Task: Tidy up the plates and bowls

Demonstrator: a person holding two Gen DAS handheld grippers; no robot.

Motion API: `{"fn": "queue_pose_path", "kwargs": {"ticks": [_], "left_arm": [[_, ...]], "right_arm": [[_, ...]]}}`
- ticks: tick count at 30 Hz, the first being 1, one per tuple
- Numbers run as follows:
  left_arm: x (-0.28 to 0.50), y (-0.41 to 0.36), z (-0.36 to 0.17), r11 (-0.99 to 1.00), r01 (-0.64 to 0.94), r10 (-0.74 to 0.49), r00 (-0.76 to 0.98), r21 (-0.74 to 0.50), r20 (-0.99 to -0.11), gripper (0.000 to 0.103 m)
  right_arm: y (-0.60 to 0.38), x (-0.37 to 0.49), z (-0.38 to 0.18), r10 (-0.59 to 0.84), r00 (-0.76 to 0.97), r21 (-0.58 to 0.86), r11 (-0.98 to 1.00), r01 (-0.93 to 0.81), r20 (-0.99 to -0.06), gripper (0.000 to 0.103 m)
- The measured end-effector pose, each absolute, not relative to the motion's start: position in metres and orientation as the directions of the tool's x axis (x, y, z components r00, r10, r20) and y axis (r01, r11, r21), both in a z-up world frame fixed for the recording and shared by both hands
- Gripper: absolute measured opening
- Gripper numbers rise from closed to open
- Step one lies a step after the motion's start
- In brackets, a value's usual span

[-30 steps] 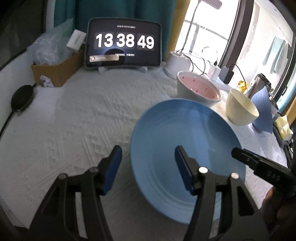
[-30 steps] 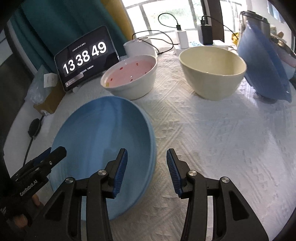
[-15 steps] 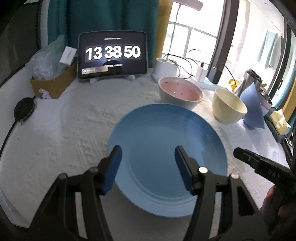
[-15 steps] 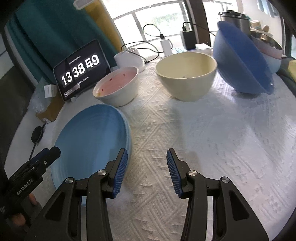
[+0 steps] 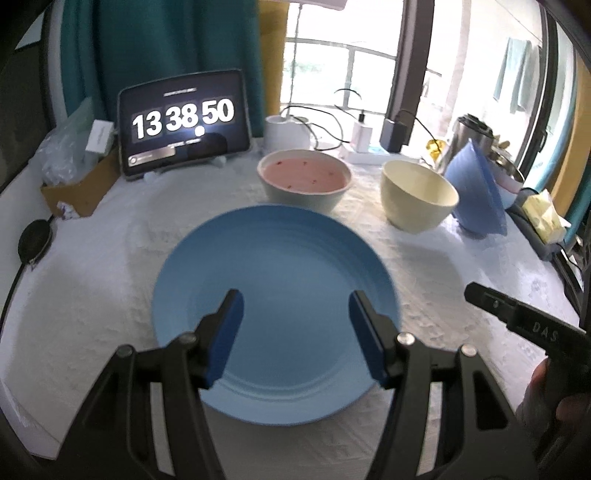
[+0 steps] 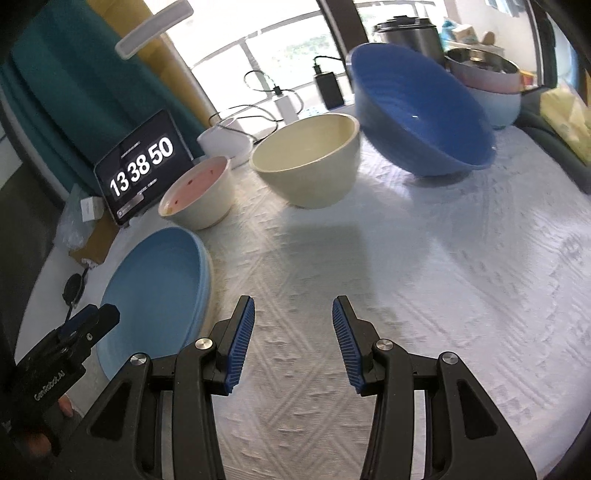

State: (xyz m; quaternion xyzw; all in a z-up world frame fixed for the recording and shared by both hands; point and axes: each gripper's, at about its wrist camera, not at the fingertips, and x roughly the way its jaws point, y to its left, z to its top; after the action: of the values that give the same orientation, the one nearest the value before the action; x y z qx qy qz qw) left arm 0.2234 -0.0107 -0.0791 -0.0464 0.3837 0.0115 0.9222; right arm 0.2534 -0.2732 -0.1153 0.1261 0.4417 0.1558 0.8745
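A light blue plate (image 5: 275, 295) (image 6: 155, 284) lies flat on the white tablecloth. My left gripper (image 5: 293, 314) hovers over the plate's near half, jaws open and empty. Behind the plate stand a pink-lined bowl (image 5: 304, 179) (image 6: 197, 195) and a cream bowl (image 5: 419, 194) (image 6: 308, 158). A dark blue bowl (image 5: 476, 192) (image 6: 421, 110) leans tilted against stacked bowls (image 6: 491, 85) at the far right. My right gripper (image 6: 293, 332) is open over bare cloth to the right of the plate, nothing between its fingers; it also shows in the left wrist view (image 5: 524, 325).
A tablet clock (image 5: 183, 122) stands at the back, with a cardboard box (image 5: 79, 184) of bags to its left. Chargers and cables (image 5: 360, 133), a white lamp base (image 5: 286, 129) and a metal pot (image 6: 404, 27) line the window side. A yellow pack (image 5: 543, 214) lies far right.
Both grippers have drawn back and slightly up from the plate. The plate now lies flat in full view under the left gripper; the right gripper has shifted right onto bare cloth.
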Motion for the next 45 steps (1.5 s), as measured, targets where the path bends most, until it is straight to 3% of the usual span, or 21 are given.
{"fn": "queue_pose_path", "kwargs": {"ticks": [26, 45], "left_arm": [[0.251, -0.121, -0.072, 0.994, 0.107, -0.063, 0.692, 0.016, -0.719, 0.061], [0.292, -0.182, -0.067, 0.983, 0.184, -0.120, 0.708, 0.018, -0.696, 0.061]], "right_arm": [[-0.379, 0.263, -0.125, 0.361, 0.612, 0.422, 0.905, -0.049, -0.704, 0.047], [-0.425, 0.292, -0.125, 0.332, 0.613, 0.404, 0.914, -0.023, -0.717, 0.047]]}}
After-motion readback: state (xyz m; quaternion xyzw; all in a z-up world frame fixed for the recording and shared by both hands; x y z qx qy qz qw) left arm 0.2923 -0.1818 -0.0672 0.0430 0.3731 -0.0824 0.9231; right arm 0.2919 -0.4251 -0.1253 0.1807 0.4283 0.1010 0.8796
